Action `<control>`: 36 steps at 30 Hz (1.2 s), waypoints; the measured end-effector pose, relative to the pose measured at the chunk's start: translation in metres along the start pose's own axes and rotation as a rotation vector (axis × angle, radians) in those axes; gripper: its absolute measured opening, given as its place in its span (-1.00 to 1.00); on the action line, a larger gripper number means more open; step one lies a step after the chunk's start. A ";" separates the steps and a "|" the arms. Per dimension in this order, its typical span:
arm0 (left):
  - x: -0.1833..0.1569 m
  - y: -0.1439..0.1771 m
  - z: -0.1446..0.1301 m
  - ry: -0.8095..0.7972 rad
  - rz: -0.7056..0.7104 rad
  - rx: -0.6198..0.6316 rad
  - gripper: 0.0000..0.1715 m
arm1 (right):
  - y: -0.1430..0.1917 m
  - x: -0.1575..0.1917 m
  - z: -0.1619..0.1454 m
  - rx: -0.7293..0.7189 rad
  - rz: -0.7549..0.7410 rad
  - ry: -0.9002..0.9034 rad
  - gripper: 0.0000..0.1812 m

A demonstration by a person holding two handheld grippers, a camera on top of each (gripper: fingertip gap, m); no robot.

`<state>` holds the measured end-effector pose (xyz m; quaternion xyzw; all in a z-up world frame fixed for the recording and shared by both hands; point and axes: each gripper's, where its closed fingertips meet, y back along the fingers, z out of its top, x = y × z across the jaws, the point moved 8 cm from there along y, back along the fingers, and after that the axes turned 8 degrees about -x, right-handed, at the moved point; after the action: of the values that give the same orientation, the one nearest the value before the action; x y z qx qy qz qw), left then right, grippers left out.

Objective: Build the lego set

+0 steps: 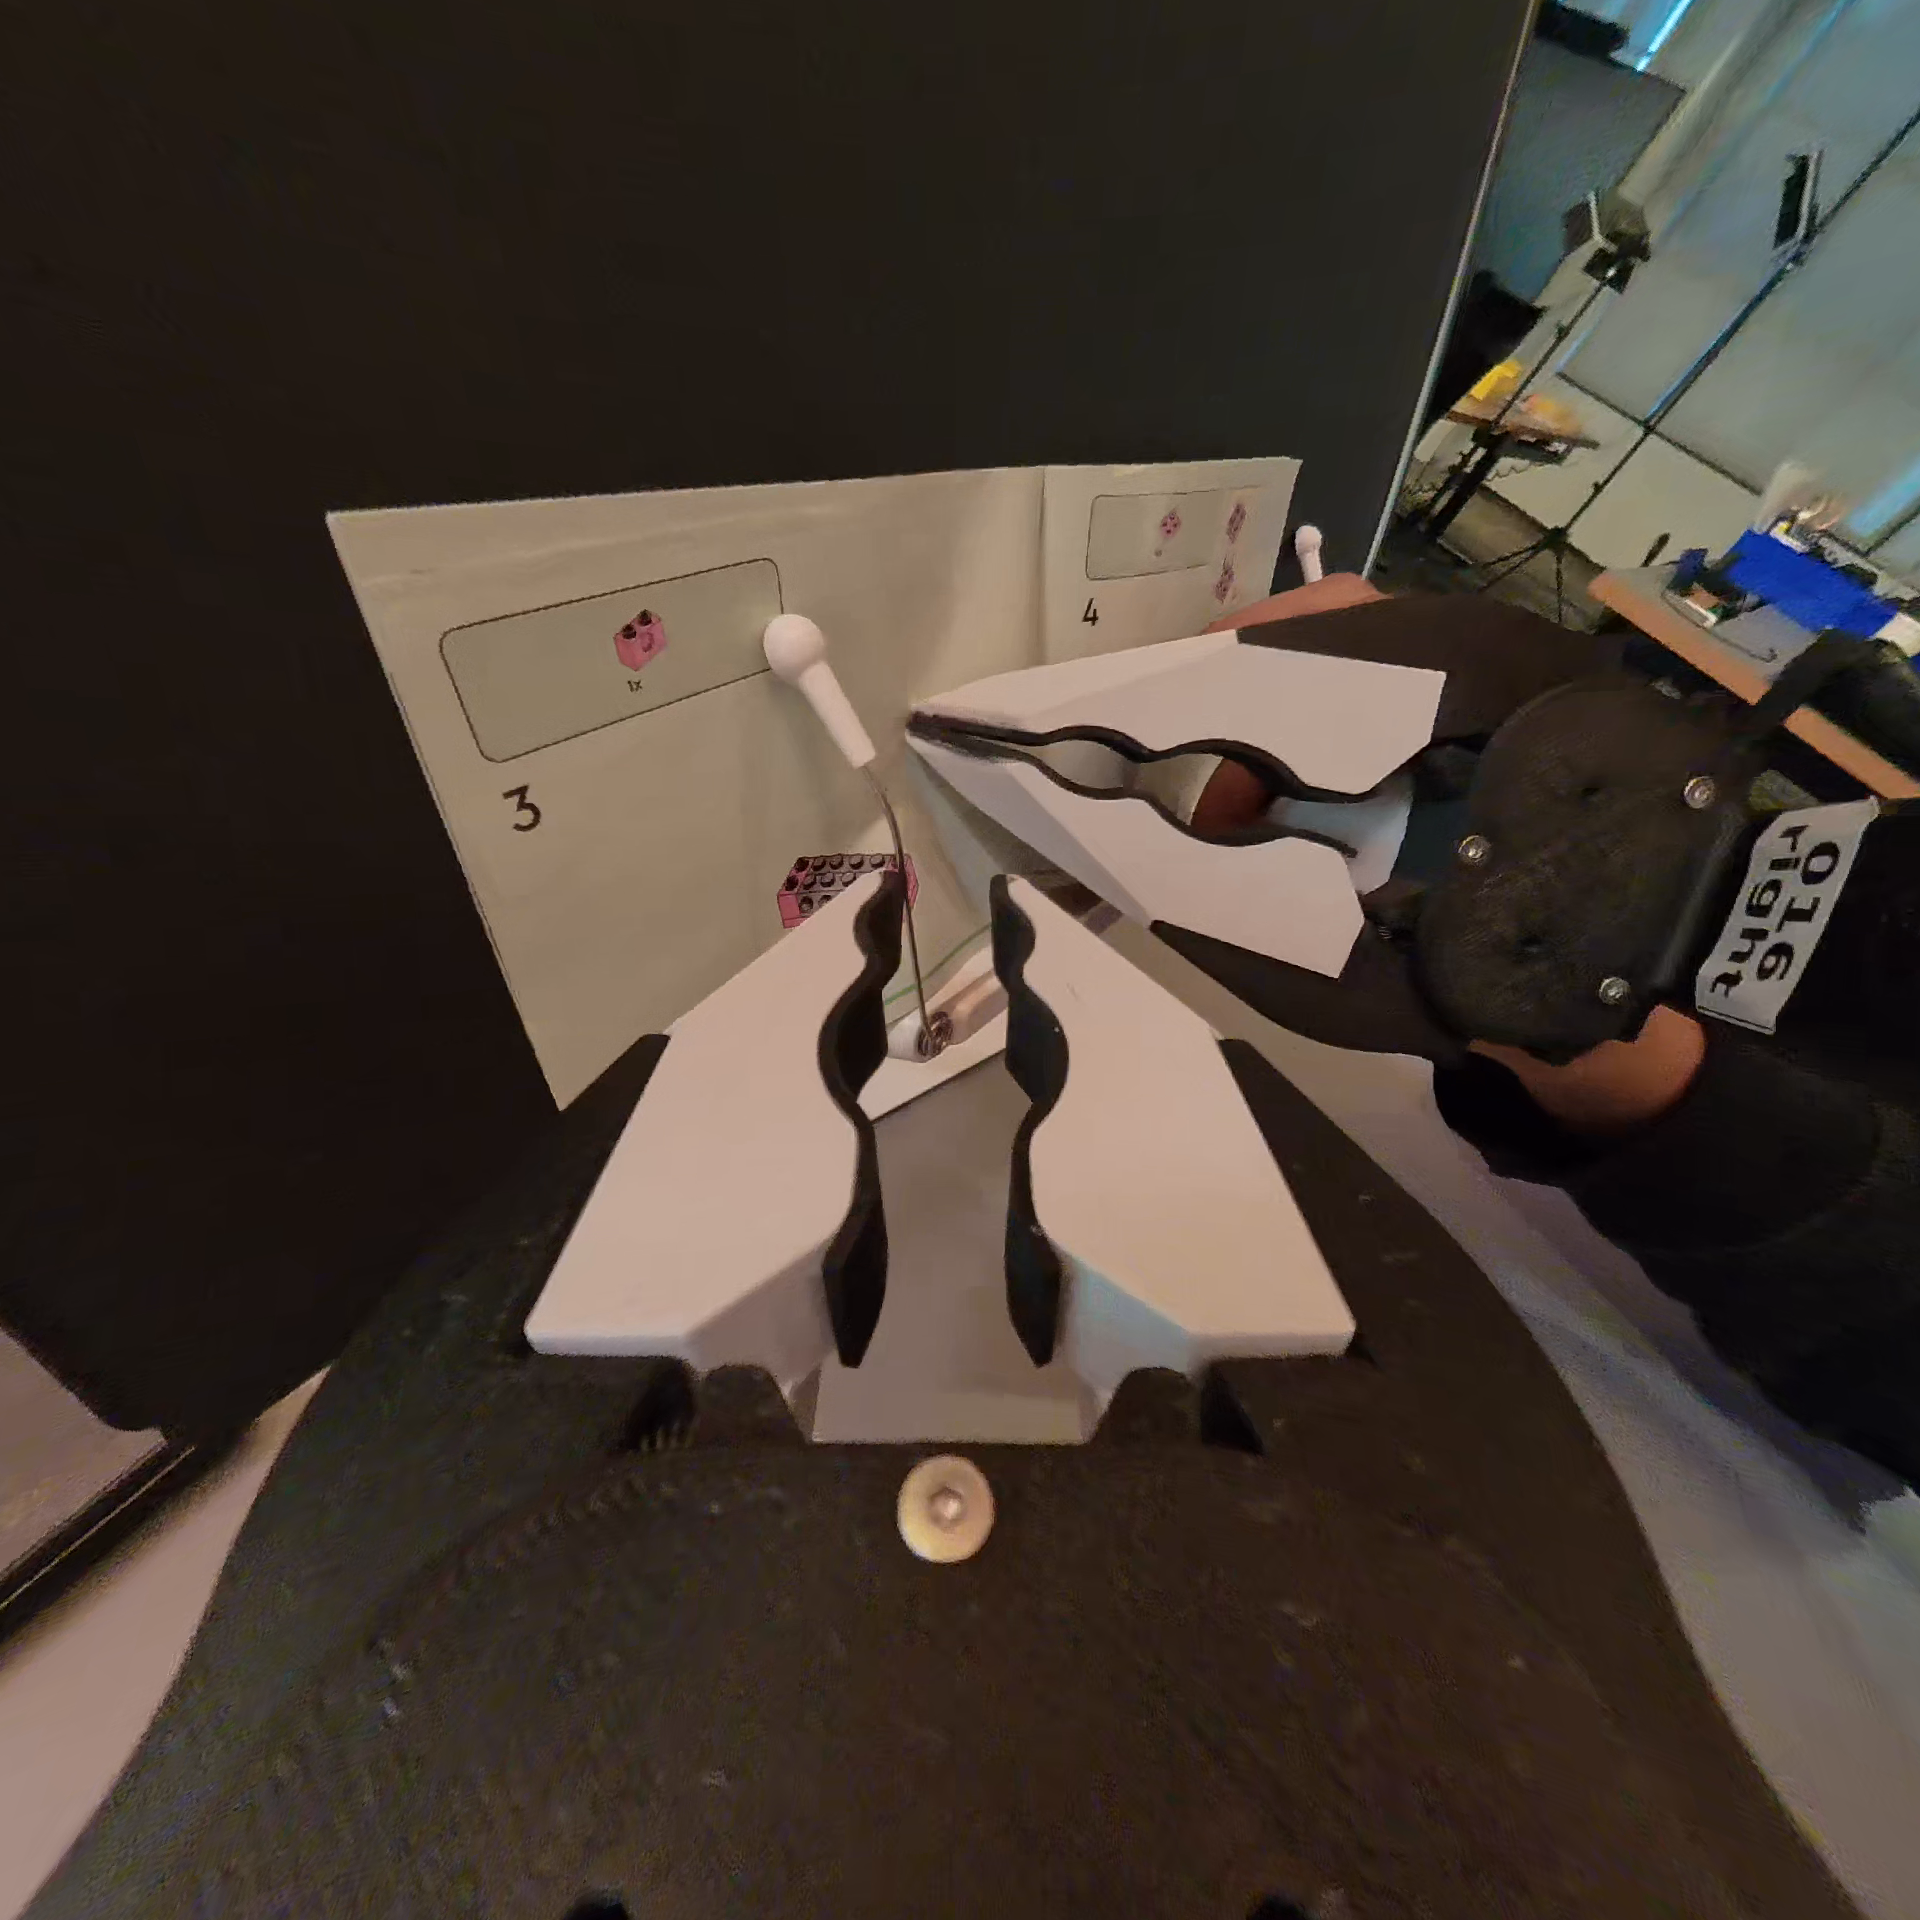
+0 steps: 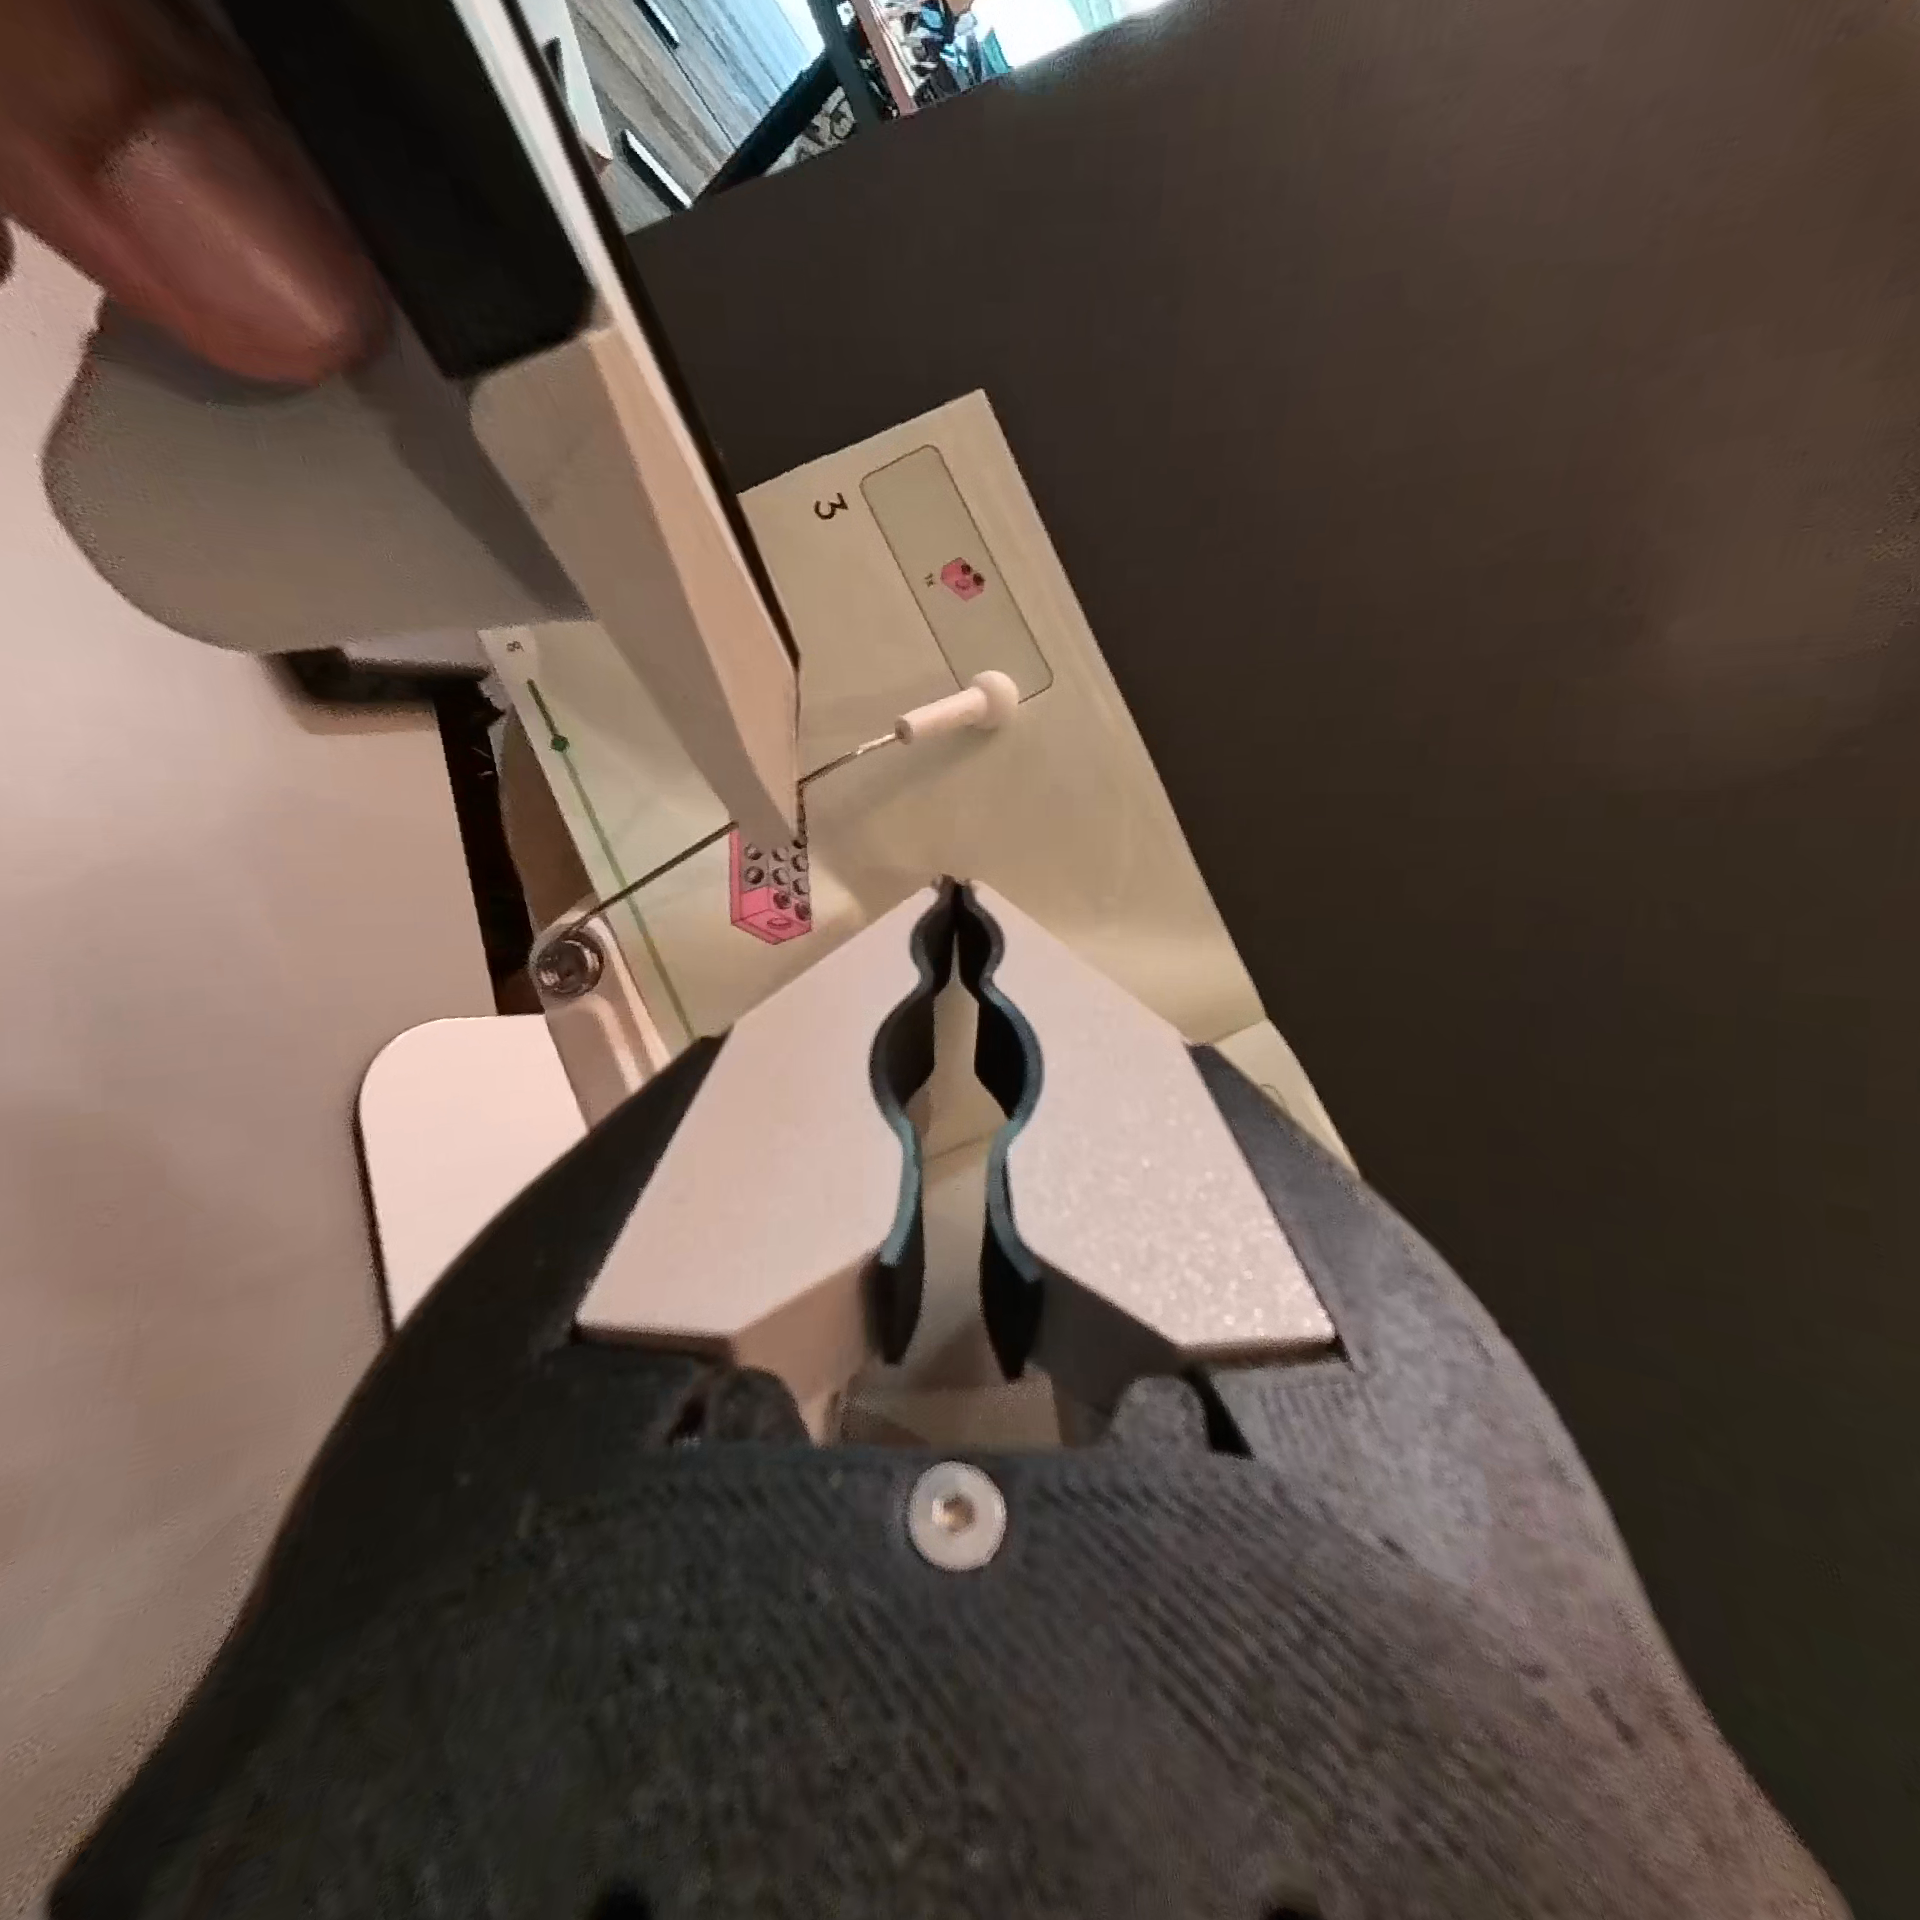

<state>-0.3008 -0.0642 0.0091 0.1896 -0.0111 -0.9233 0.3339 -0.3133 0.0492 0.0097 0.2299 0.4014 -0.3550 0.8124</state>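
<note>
An open instruction booklet point(image 1: 644, 831) stands upright against a black panel and shows pink brick drawings; no real bricks are in view. A wire page holder with a white knob point(image 1: 795, 639) presses on the left page. My left gripper point(image 1: 940, 894) is open and empty, and the wire runs up between its fingertips. My right gripper point(image 1: 914, 722) comes in from the right, shut, with its tips against the page beside the wire. In the right wrist view the right gripper point(image 2: 956, 888) is shut at the booklet point(image 2: 1039, 790). A left fingertip point(image 2: 769, 800) sits over the drawing.
A black backdrop panel point(image 1: 520, 260) stands behind the booklet. A second white knob point(image 1: 1309, 540) holds the right page. The holder's pivot screw point(image 2: 566, 961) and the stand's white base point(image 2: 457, 1122) lie below left. Desks and tripods point(image 1: 1714, 623) stand far right. Both grippers' tips are close together, under 4 cm apart.
</note>
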 end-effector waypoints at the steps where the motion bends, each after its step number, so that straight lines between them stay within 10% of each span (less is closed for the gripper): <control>1: -0.001 0.000 0.001 -0.006 0.008 -0.003 -0.82 | 0.000 -0.001 0.000 0.000 0.003 -0.004 -1.00; 36: 0.002 -0.007 -0.003 -0.139 0.178 0.059 -0.98 | 0.010 -0.015 -0.009 -0.003 -0.035 -0.094 -1.00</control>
<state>-0.3055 -0.0602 0.0045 0.1329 -0.0780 -0.9002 0.4072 -0.3159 0.0675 0.0177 0.2045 0.3673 -0.3789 0.8244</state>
